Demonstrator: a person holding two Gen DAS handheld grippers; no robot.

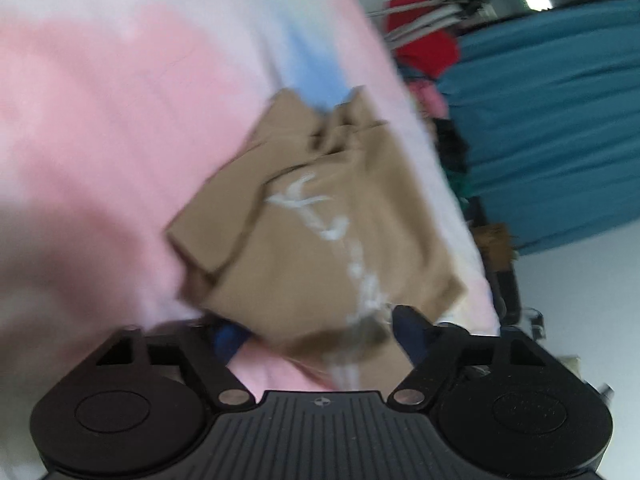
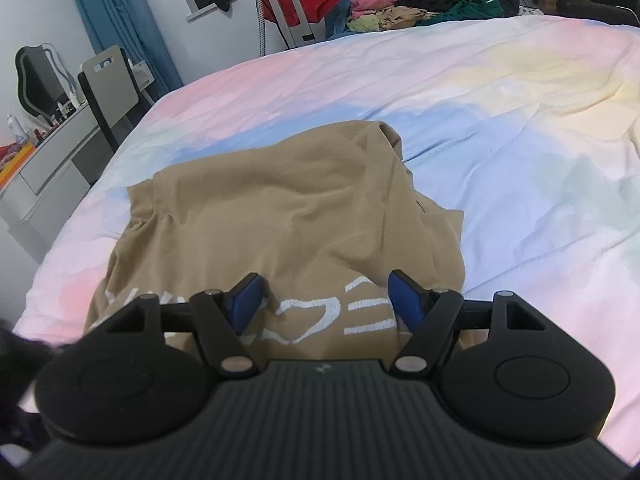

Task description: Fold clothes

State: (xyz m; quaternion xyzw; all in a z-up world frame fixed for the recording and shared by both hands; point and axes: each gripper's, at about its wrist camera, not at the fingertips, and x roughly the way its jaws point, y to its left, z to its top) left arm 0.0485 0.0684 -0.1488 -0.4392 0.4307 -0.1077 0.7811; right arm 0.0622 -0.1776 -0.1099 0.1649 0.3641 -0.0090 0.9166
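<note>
A tan shirt with white lettering lies partly folded on the bed, whose cover is washed in pink, blue and pale yellow. In the right wrist view its nearer edge, the one with the lettering, runs under the right hand-held gripper, whose blue-padded fingers stand spread apart above the cloth, clamping nothing. In the left wrist view the same shirt shows as a rough rectangle with a sleeve folded in at its left side. The left hand-held gripper has its fingers wide apart too, with the shirt's near edge between them; the picture is blurred, so it seems to be over the cloth rather than pinching it. Beyond the bed's far edge sits a heap of clothes, with blue curtains behind.
</note>
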